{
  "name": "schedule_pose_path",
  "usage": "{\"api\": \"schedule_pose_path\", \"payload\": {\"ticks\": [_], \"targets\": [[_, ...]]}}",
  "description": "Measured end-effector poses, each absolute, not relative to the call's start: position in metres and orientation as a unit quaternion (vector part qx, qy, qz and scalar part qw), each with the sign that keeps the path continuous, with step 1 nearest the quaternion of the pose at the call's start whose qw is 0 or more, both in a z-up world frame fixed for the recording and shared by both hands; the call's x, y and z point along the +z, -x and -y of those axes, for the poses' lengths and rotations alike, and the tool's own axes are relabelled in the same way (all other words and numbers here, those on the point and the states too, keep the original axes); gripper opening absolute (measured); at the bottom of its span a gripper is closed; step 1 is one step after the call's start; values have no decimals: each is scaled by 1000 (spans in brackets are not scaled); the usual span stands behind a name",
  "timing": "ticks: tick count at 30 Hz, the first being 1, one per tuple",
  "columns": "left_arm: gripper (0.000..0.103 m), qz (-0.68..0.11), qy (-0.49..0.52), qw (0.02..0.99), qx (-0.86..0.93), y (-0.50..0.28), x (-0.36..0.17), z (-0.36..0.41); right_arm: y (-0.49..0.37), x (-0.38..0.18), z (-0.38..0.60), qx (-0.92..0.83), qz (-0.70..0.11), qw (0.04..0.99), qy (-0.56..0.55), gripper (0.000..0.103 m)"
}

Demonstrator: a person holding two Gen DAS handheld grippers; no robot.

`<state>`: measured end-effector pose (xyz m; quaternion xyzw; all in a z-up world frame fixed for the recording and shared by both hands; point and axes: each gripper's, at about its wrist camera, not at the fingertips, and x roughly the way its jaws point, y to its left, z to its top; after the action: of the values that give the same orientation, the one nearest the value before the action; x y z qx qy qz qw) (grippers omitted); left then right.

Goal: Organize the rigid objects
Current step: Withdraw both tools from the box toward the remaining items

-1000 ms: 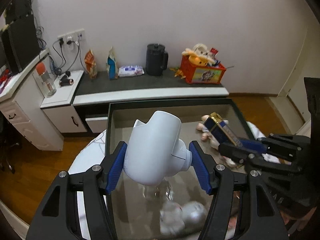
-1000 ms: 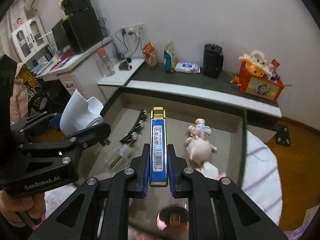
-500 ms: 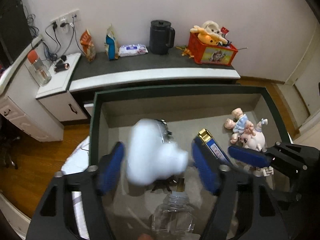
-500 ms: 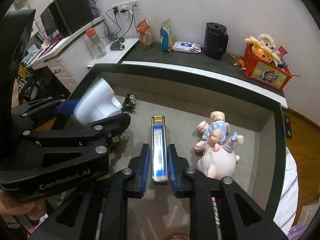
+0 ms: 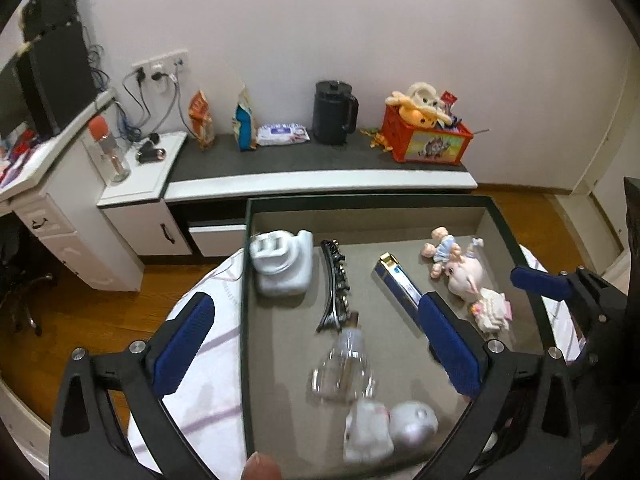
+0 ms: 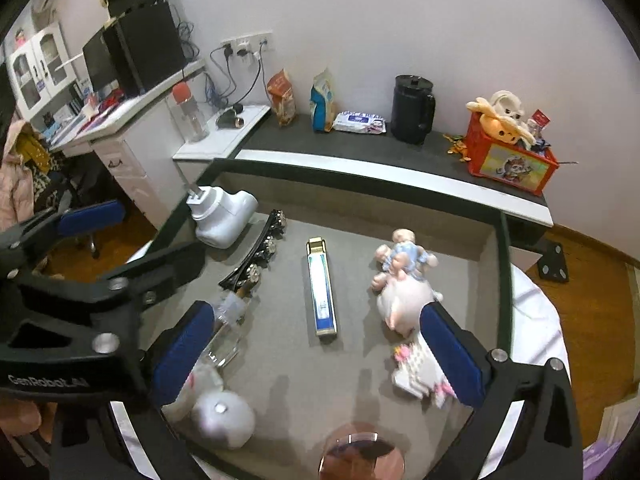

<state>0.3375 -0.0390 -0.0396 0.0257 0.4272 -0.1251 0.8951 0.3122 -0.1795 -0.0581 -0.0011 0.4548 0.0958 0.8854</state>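
Observation:
A dark-rimmed tray (image 5: pixel 245 320) (image 6: pixel 505 280) with a grey floor holds the objects. A white camera-like object (image 5: pixel 280 266) (image 6: pixel 222 216) lies in its far left corner. A black hair clip (image 5: pixel 334 286) (image 6: pixel 258 256) lies beside it. A blue and gold box (image 5: pixel 396 280) (image 6: pixel 322 292) lies in the middle. A clear bottle (image 5: pixel 344 364) (image 6: pixel 228 328) lies nearer. My left gripper (image 5: pixel 316 354) is open and empty above the tray. My right gripper (image 6: pixel 316 356) is open and empty above the box's near end.
A doll and pink pig toy (image 5: pixel 460 264) (image 6: pixel 400 280) lie at the tray's right, with a small white and pink block toy (image 6: pixel 424 372). White round toys (image 5: pixel 388 430) (image 6: pixel 216 412) lie near the front. A cabinet with a black kettle (image 5: pixel 334 112) stands behind.
My left gripper opened and released the white object into the tray's far left corner. My right gripper opened and left the blue and gold box lying on the tray floor. Both pulled back.

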Motion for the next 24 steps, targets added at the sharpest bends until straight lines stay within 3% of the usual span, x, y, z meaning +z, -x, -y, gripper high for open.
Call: {"api": "schedule_pose_path", "payload": {"ticks": [24], "targets": [[103, -337, -19, 933, -129, -159, 35, 17, -164, 3, 212, 65, -373, 924, -43, 103]]}}
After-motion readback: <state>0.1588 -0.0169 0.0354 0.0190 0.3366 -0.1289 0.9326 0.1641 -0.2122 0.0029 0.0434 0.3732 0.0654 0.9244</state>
